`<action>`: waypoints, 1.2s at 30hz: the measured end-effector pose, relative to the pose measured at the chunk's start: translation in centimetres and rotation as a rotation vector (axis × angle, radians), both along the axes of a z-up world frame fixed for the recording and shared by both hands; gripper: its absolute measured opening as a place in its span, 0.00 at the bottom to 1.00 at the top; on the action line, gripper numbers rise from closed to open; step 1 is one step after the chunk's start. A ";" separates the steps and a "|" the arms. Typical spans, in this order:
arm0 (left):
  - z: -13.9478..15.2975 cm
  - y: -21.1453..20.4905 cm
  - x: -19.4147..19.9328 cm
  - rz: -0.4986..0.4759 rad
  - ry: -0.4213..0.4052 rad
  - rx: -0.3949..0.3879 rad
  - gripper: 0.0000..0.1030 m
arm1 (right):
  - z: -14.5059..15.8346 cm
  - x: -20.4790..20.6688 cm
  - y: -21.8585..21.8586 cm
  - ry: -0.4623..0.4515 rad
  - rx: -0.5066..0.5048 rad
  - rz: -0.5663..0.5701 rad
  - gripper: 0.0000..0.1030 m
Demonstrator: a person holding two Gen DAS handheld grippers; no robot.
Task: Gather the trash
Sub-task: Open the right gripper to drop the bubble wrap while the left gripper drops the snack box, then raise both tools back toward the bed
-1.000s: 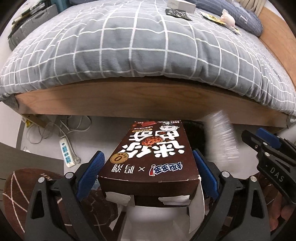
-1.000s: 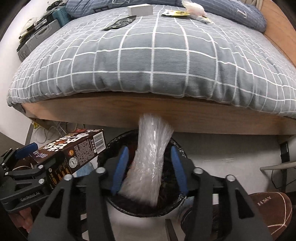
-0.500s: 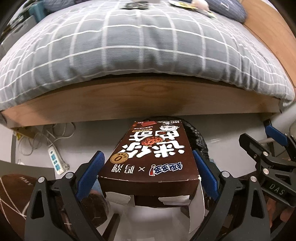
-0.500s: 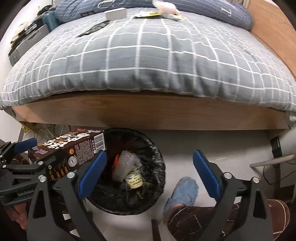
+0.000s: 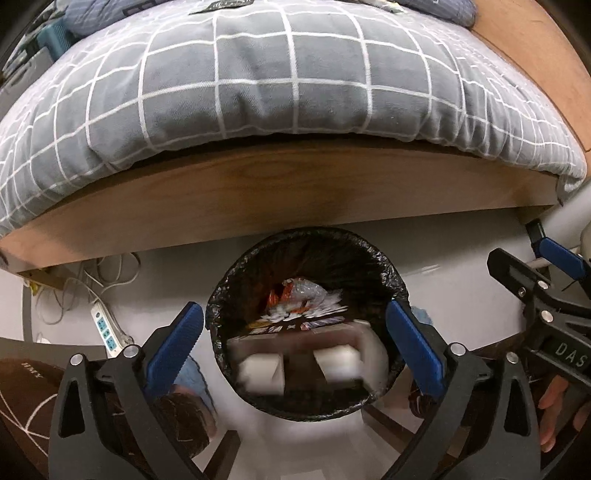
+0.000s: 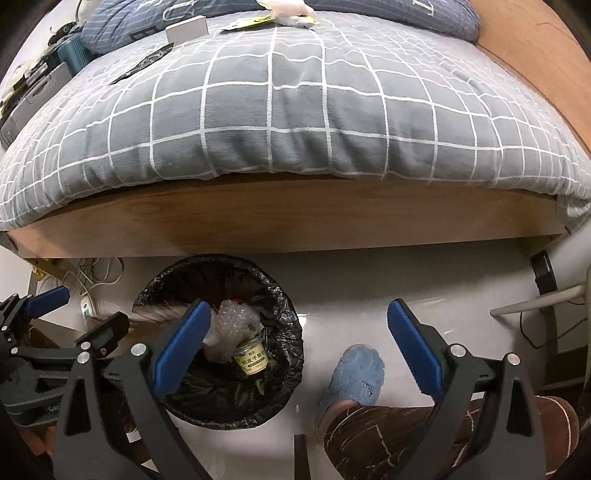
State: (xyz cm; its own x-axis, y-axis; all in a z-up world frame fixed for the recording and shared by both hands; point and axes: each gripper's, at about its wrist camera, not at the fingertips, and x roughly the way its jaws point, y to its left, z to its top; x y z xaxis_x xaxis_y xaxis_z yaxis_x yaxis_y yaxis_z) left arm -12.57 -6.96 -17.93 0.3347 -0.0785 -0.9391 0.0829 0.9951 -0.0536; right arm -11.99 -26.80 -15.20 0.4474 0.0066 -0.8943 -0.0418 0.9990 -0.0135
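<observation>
A round bin (image 5: 308, 325) lined with a black bag stood on a pale floor just in front of a wooden bed frame (image 5: 258, 195). A grey quilt with a white grid (image 5: 280, 74) hung over the frame's edge.

In the left wrist view, the left gripper (image 5: 295, 343) pointed steeply down over the bin, its blue-padded jaws opening wide, one on each side of the rim. Between them, clear of both pads, a brown box (image 5: 299, 354) showed as a blur with white end flaps inside the mouth of the bin. Beyond it lay crumpled clear plastic (image 5: 304, 291) and scraps of orange. Only this view showed the box plainly. It also showed a white power strip (image 5: 105, 328) and tangled cords on the floor to the left, and bare fingers (image 5: 550, 402) at the right edge beneath the other gripper's black frame.

In the right wrist view, the right gripper (image 6: 295, 347) had its jaws spread apart with nothing between them but bare floor. The bin (image 6: 221, 339) sat off to the left, partly behind the left-hand blue pad. Here the contents read more clearly: the clear plastic (image 6: 232, 325) and a small labelled cup (image 6: 251, 358). Only a blurred brown streak marked the bin's left rim. This view alone showed a blue slipper (image 6: 354, 376) on a foot, a brown patterned trouser leg (image 6: 388, 432), and more litter at the far end of the quilt: a white box (image 6: 184, 27), a dark wrapper (image 6: 142, 64) and a yellow wrapper (image 6: 247, 23).
</observation>
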 end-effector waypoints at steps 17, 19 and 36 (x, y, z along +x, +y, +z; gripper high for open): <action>5.6 3.5 0.5 0.054 -0.130 -0.010 0.94 | 4.0 1.1 2.4 -0.087 0.006 0.051 0.90; 6.4 3.9 0.8 0.060 -0.145 -0.008 0.94 | 4.7 1.3 2.5 -0.102 0.010 0.054 0.90; 12.1 7.6 8.9 0.143 -0.235 -0.026 0.94 | 10.6 9.5 3.5 -0.227 0.026 0.075 0.90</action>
State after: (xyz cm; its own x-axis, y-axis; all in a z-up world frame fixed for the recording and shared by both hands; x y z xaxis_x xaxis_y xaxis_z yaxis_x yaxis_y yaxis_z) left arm -3.62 0.60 -5.79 0.5526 -0.0375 -0.8326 -0.0455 0.9961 -0.0750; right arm -2.53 -23.26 -4.58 0.6341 0.0691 -0.7702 -0.1148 0.9934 -0.0054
